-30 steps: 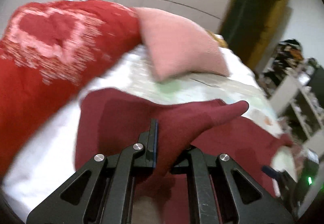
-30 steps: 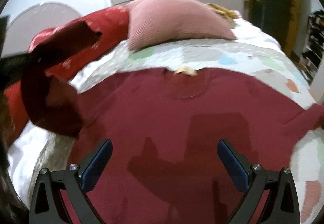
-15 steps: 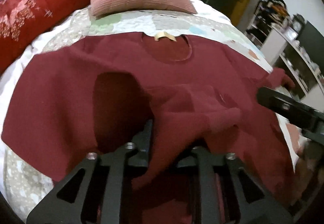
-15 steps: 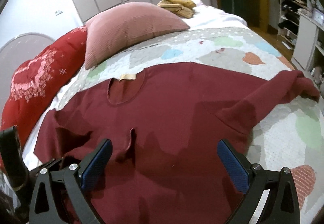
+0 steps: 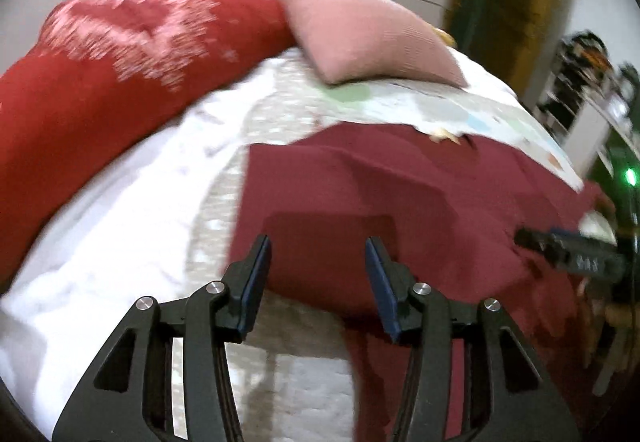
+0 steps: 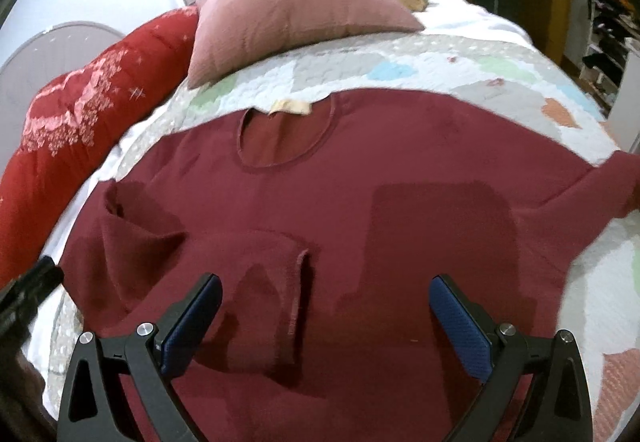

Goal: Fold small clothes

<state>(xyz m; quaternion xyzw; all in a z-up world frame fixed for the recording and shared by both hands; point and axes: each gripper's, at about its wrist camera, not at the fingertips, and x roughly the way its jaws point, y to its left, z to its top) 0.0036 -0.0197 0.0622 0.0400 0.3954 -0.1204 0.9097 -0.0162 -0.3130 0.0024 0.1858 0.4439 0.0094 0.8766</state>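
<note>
Left sleeve now released, folded across maroon sweater; left gripper opened, empty.
Right gripper spread wide, empty above sweater; loosely laid sleeve risks sliding off during next fold.

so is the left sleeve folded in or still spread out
Folded in. The left sleeve lies across the sweater chest, cuff toward the middle; the right sleeve is spread out.

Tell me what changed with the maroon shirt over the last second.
The left gripper let go of the sleeve after carrying it inward; it now lies folded across the maroon shirt, and the fingers are open. The right gripper stayed open above the shirt.
</note>
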